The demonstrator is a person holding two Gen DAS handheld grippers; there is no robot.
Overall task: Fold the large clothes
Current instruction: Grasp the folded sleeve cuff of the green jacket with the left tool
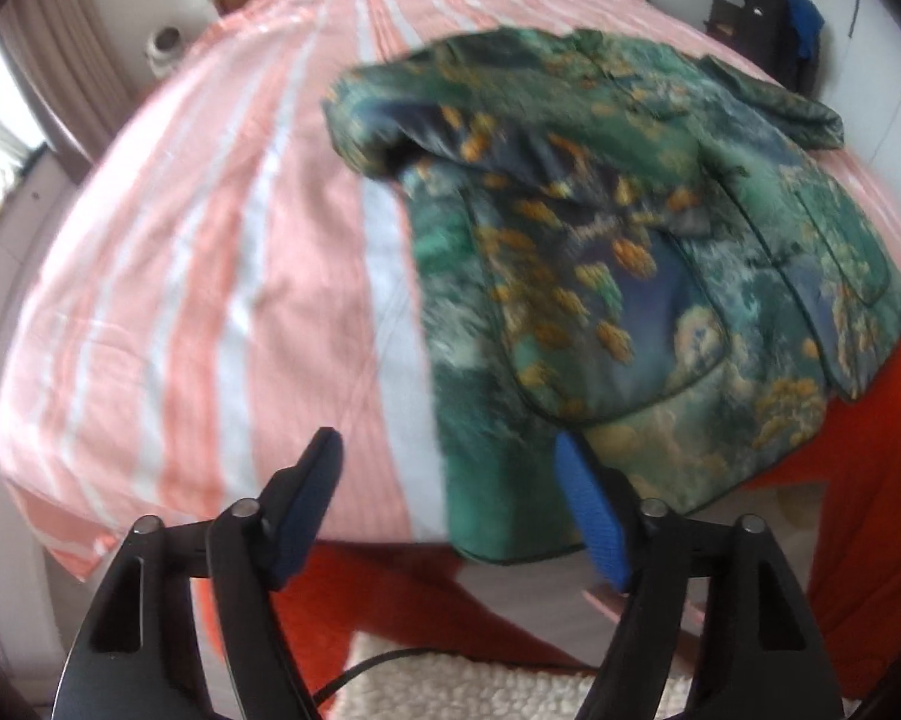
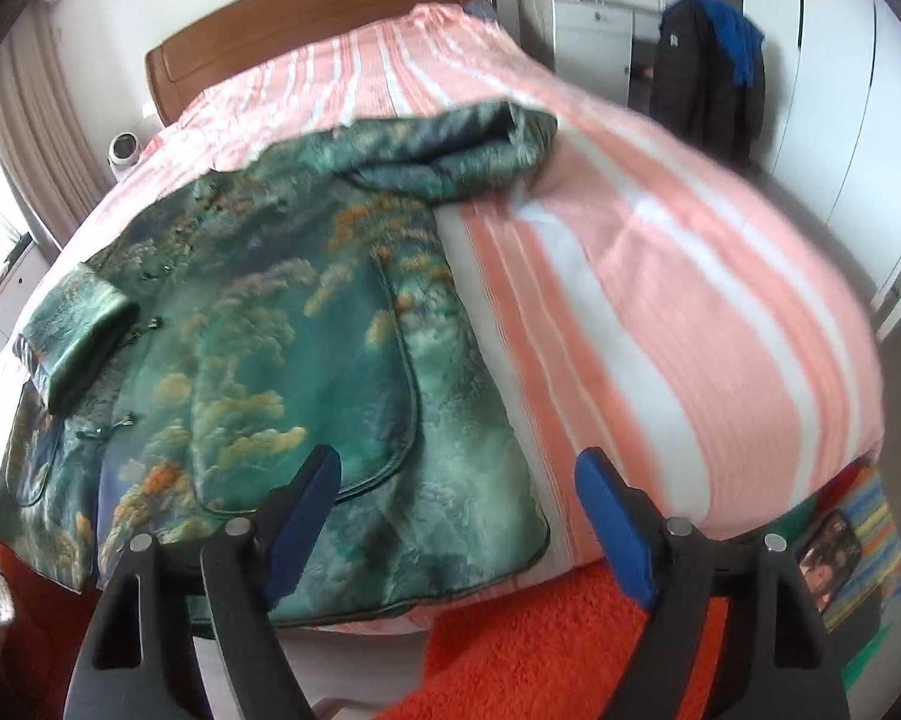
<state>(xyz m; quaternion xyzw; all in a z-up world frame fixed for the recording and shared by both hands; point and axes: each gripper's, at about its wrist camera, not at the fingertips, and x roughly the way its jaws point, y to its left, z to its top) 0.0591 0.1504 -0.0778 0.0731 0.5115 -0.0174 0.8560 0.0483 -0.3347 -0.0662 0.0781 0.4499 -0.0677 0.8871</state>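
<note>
- The left gripper (image 1: 450,510) hangs off the foot of the bed with its blue-padded fingers spread wide and nothing between them; its right pad sits in front of the jacket's lower hem, and whether it touches the cloth cannot be told through the blur.
- The green brocade jacket (image 1: 630,276) lies front-up on the bed, hem at the foot edge. One sleeve (image 1: 480,144) is already laid across the chest; the other sleeve (image 2: 450,156) still sticks out sideways near the shoulder.
- The right gripper (image 2: 459,516) hovers at the jacket's other hem corner, jaws also wide apart and empty.
- My reading: the fold is at an early stage, between grasps. The next move likely calls for pinching the outstretched sleeve or a side edge and carrying it inward over the front panel.
- The striped pink-and-white bedspread (image 2: 660,300) is smooth, a wide flat surface for folding.
- Around it: a wooden headboard (image 2: 306,18), an orange rug (image 2: 540,648) on the floor, and a dark coat (image 2: 702,78) hanging by white cupboards.
</note>
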